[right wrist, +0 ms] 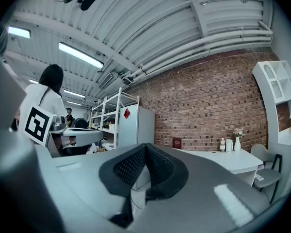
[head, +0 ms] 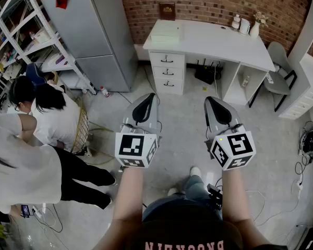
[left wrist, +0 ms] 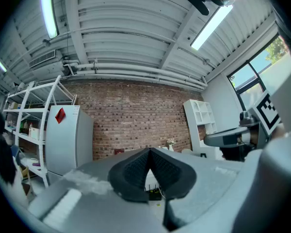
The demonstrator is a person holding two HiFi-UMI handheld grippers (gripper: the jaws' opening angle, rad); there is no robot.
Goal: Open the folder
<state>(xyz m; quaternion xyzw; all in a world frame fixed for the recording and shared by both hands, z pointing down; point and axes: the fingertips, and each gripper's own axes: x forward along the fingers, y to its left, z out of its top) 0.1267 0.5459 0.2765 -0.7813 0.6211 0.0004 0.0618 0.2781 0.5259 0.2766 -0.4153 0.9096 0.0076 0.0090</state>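
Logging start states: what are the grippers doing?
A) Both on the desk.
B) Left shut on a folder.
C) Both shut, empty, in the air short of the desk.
C: left gripper and right gripper each show jaws together, nothing between; in the head view both hang above the floor, short of the white desk.

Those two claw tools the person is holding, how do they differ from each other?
The left gripper shows its marker cube fairly squarely from above; the right gripper has its cube turned more askew. The left's black-and-white pattern differs from the right's. Both have jaws shut on nothing and point towards the white desk.
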